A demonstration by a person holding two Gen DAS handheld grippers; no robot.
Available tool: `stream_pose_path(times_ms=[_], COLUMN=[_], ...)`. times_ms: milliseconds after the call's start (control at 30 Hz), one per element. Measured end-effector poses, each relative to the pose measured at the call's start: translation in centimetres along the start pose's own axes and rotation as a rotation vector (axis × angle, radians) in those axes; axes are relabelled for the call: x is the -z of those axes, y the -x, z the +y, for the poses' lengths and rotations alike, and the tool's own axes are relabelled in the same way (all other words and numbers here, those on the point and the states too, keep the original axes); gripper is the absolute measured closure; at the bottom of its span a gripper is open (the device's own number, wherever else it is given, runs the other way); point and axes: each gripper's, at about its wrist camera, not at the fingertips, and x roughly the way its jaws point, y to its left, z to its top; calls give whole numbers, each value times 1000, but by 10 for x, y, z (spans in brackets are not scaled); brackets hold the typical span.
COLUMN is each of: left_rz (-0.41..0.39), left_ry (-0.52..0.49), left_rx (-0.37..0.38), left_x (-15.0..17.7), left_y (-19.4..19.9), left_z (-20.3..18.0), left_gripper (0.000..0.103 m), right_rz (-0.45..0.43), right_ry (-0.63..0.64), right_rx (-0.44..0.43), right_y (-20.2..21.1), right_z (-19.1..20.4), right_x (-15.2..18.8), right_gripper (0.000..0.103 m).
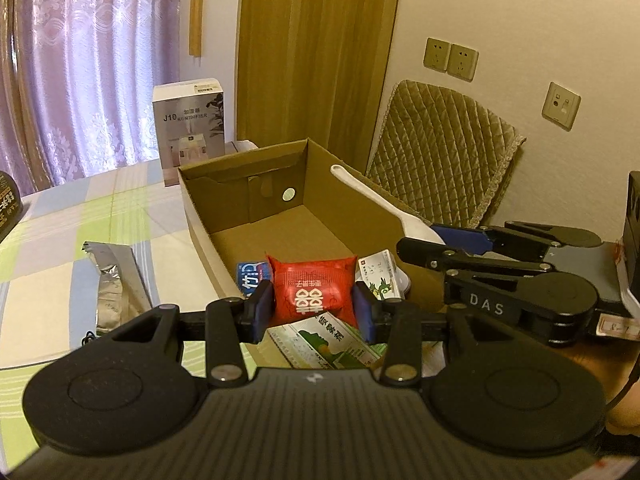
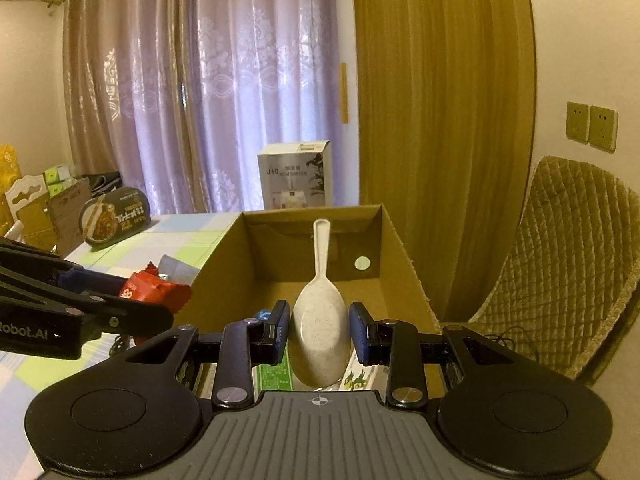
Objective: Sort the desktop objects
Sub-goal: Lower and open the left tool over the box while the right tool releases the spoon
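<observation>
Left gripper (image 1: 314, 306) clamps a red packet (image 1: 314, 290) over the near end of the box (image 1: 224, 184). Right gripper (image 2: 320, 330) pinches a spoon (image 2: 320, 320) by its bowl, handle pointing to 12 o'clock over the box interior.

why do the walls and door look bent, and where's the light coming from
Left wrist view: fisheye bows the wooden door and darkens the corners; daylight glows through the curtain. Right wrist view: same curving, backlit curtain, dim yellowish cast, white spoon sharp.
</observation>
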Motion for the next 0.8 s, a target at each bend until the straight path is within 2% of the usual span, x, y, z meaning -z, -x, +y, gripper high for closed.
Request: stream_pose_path(times_ms=[333, 367, 433, 567, 800], left_rz=[11, 14, 16, 7, 17], left_ry=[0, -5, -22, -54, -31], left_rx=[0, 3, -2, -25, -37], left_x=[-2, -3, -3, -1, 6], left_y=[-15, -17, -20, -19, -15], left_z=[1, 0, -2, -5, 3], left_gripper=[65, 64, 56, 56, 56], right_rz=[2, 2, 2, 3, 12], right_ry=[-13, -15, -20, -23, -27], right_rx=[5, 6, 9, 11, 7], right_y=[-8, -8, -8, -8, -8], right_z=[-6, -6, -8, -11, -11], right_x=[1, 1, 2, 4, 7], right_gripper=[73, 73, 73, 73, 73])
